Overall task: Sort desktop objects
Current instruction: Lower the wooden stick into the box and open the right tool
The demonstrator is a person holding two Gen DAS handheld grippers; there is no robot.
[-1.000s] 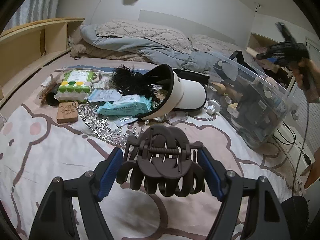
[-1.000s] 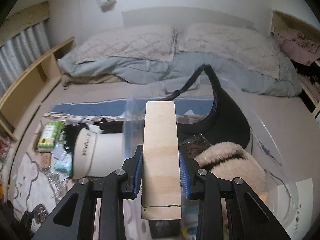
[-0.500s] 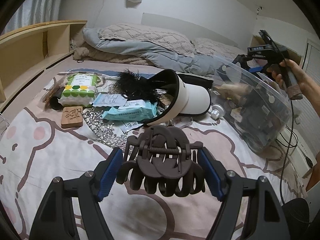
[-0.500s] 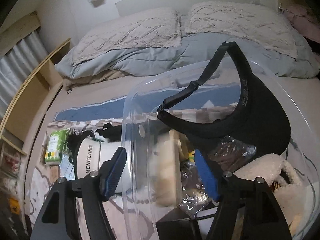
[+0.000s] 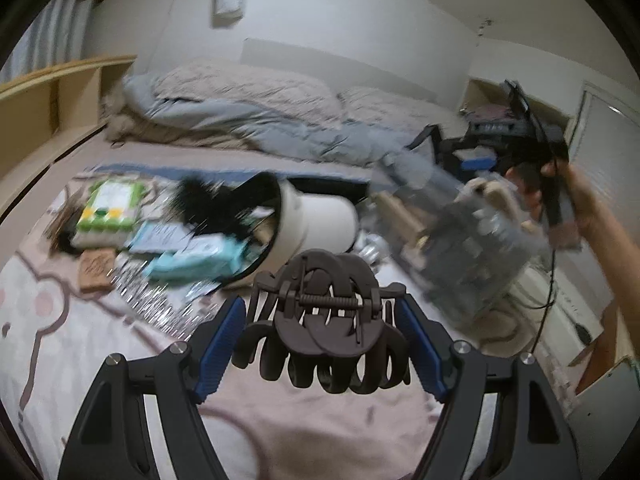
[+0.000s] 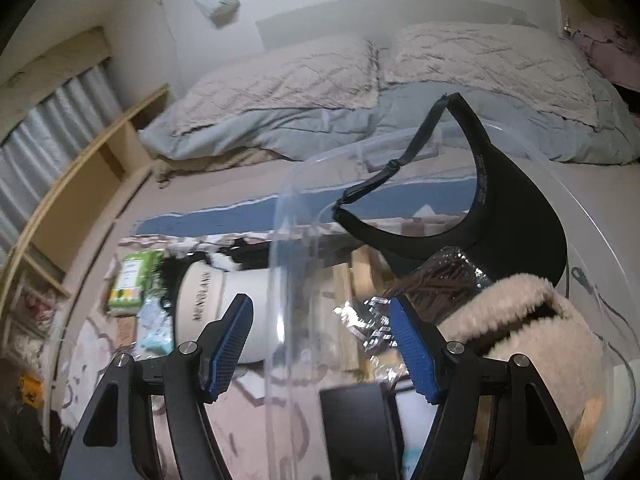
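A dark claw hair clip [image 5: 324,328] is clamped between the blue pads of the left gripper [image 5: 322,344], held crosswise by its outer ends so that the spring hinge faces up and the teeth hang free, presumably for carrying toward the clear plastic bin [image 6: 520,168]; the clip is carried above the patterned bed cover [image 5: 60,340], clear of the clutter beside the tipped white bucket [image 5: 316,220]. The right gripper [image 6: 324,340] is poised over the bin with its jaws apart and nothing between them; the bin already holds a black visor [image 6: 516,216], a fleece-lined slipper [image 6: 520,312] and wooden blocks [image 6: 344,280]. Compared with a second ago, a wooden block that was clamped in the right gripper has been released, seemingly into the bin; the left gripper has been raised with the clip, and its view is now blurred.
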